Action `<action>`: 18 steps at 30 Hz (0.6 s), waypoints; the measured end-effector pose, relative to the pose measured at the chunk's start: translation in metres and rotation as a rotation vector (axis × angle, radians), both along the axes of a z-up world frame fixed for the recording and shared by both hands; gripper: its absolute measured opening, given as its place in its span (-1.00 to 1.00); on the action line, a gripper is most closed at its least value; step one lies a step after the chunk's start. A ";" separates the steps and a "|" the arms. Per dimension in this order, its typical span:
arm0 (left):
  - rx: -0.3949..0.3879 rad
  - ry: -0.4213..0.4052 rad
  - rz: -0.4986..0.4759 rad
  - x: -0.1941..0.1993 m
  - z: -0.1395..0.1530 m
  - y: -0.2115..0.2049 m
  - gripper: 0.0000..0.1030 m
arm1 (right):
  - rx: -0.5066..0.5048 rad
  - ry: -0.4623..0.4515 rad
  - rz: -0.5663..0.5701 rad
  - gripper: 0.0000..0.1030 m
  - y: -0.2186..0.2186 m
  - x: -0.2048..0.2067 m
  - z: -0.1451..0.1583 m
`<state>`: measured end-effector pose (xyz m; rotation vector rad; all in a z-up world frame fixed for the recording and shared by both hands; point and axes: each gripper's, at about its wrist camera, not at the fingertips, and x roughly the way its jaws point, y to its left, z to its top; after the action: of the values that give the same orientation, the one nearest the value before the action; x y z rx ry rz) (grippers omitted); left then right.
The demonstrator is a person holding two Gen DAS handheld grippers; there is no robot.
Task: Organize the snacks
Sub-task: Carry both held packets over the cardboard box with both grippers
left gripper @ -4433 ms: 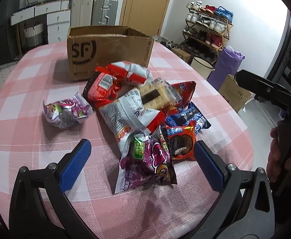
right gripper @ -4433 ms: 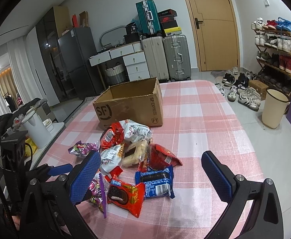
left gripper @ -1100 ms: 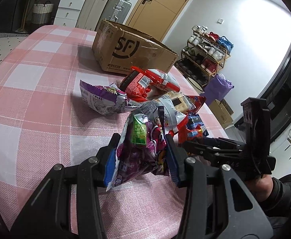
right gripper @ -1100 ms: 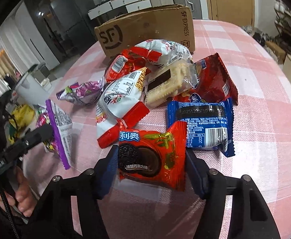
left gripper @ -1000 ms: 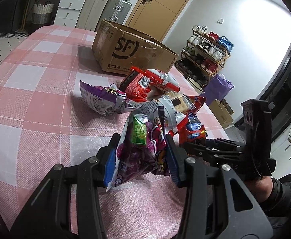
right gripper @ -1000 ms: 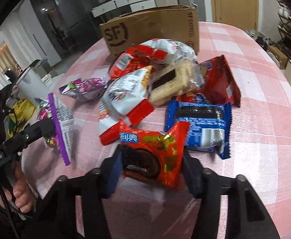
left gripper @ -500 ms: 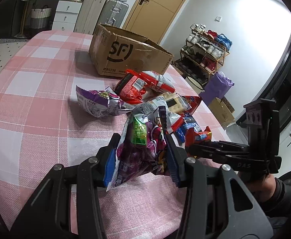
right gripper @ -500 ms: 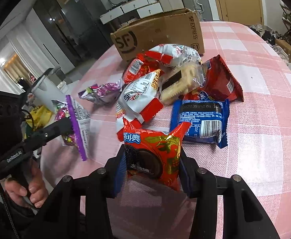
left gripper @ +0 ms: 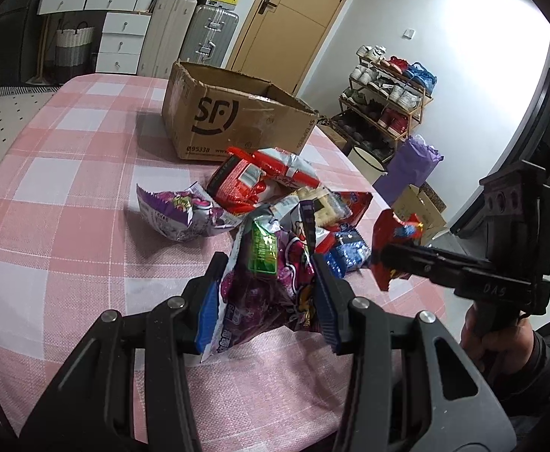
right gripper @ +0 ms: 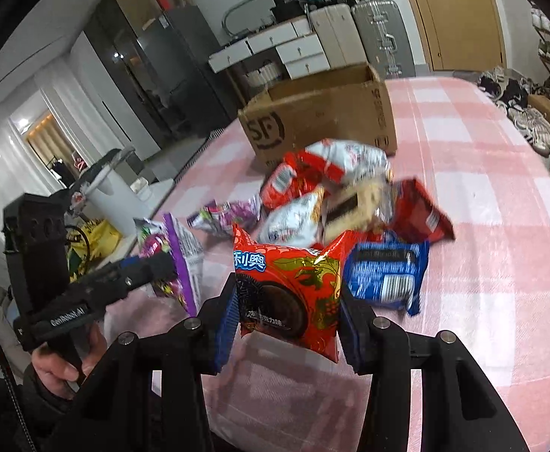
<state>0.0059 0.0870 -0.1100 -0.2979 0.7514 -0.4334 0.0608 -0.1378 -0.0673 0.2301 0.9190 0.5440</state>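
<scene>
Since the earlier frames, both packets have been lifted clear of the pink checked bench: the purple snack packet is now gripped between the pads of the left hand-held gripper, and the red biscuit packet is clamped in the right hand-held gripper, each raised above the remaining heap. A slip is judged the main risk: both wrappers are glossy, air-filled film held only by their sides, so a quick swing toward the cardboard box could let one slide out or twist; the box's raised front wall might also catch a hanging packet edge, and the two hand-held grippers, close together, could collide. The purple packet appears crumpled, with a green label and a white back panel; the red packet is seen puffed, bearing a dark round biscuit picture and gold leaf print. The box stands open at the far side of the bench, just behind the heap; its inside is hidden
</scene>
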 end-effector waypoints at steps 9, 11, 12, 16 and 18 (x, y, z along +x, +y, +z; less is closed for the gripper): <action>0.049 -0.012 0.037 0.017 0.031 0.005 -0.20 | 0.021 -0.085 0.001 -0.09 -0.004 0.015 0.037; 0.061 -0.033 0.042 0.023 0.043 0.008 -0.20 | 0.030 -0.104 0.012 -0.09 -0.003 0.018 0.047; 0.066 -0.040 0.043 0.024 0.047 0.008 -0.20 | 0.034 -0.115 0.021 -0.09 -0.001 0.021 0.052; 0.094 -0.081 0.044 0.032 0.071 0.011 -0.20 | 0.043 -0.154 0.053 -0.09 0.005 0.033 0.072; 0.102 -0.100 0.045 0.039 0.084 0.011 -0.20 | 0.049 -0.177 0.067 -0.09 0.008 0.043 0.084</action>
<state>0.0448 0.0982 -0.0264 -0.1956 0.6654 -0.3631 0.1038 -0.1294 0.0163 0.1929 0.7443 0.6386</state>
